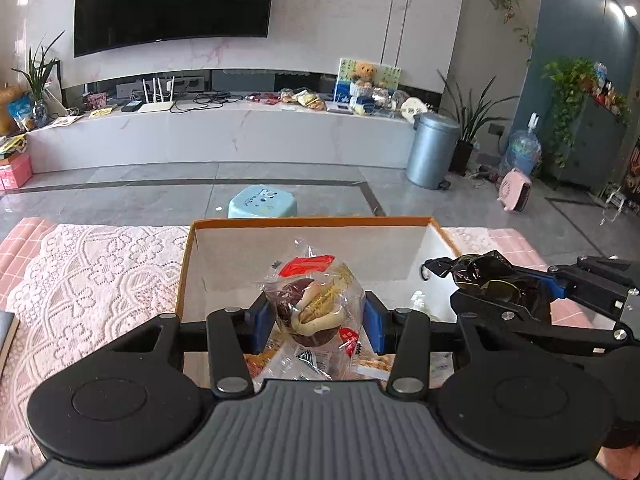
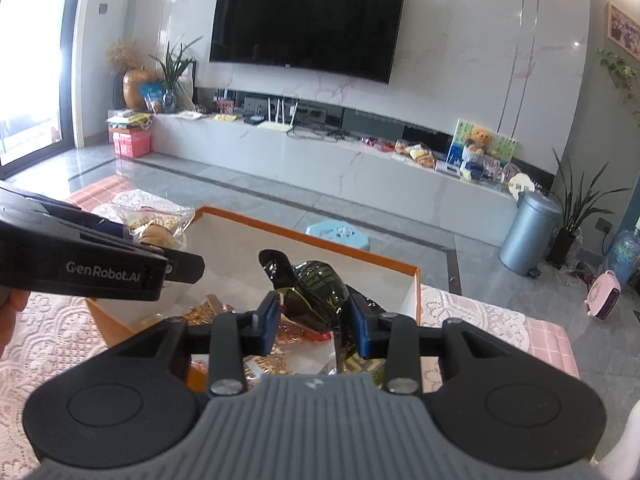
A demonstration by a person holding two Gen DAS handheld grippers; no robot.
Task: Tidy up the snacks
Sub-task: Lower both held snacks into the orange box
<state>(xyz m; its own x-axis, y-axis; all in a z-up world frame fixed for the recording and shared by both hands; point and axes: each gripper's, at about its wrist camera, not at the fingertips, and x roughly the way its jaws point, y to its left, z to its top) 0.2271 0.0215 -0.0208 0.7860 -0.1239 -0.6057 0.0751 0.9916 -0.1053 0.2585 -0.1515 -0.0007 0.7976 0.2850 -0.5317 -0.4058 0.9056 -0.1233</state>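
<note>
jaws of the left gripper (image 1: 318,316) clamped on a clear bag of bread (image 1: 316,304); jaws of the right gripper (image 2: 312,314) clamped on a black snack packet (image 2: 316,284). table with lace cloth (image 1: 92,276) bearing an orange-edged box (image 1: 312,223), white inside; both held items hang above the box. more snack packets (image 2: 276,364) lie in the box, under the grippers.
</note>
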